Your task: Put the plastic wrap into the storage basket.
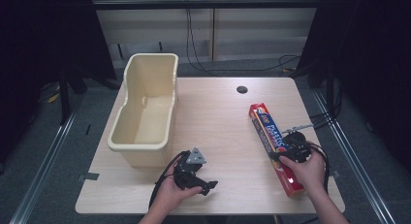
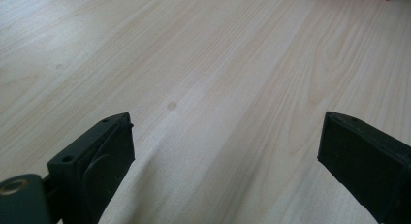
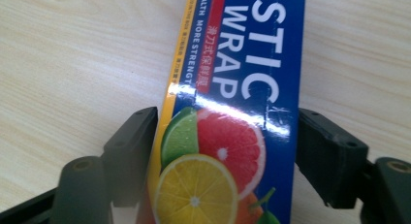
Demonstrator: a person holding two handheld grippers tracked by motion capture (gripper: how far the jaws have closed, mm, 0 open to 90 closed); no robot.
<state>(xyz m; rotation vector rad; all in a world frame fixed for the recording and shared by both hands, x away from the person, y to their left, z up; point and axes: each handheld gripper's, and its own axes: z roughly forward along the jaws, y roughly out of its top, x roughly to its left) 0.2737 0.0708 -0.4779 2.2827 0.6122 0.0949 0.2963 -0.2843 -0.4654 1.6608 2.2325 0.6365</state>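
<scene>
A long red and blue plastic wrap box (image 1: 268,128) lies lengthwise on the right side of the wooden table (image 1: 218,117). My right gripper (image 1: 286,153) sits over the box's near half. In the right gripper view the box (image 3: 242,64), with citrus fruit printed on it, runs between the two black jaws, and my right gripper (image 3: 227,132) has both pads against the box's long sides. My left gripper (image 1: 206,185) rests near the front edge, left of centre. In the left gripper view my left gripper (image 2: 225,132) stands wide open over bare wood, with nothing between its jaws.
A cream plastic bin (image 1: 145,64) stands at the left, its near wall just beyond the left gripper. A round cable hole (image 1: 242,89) sits at the table's back centre. Dark curtains and cables surround the table.
</scene>
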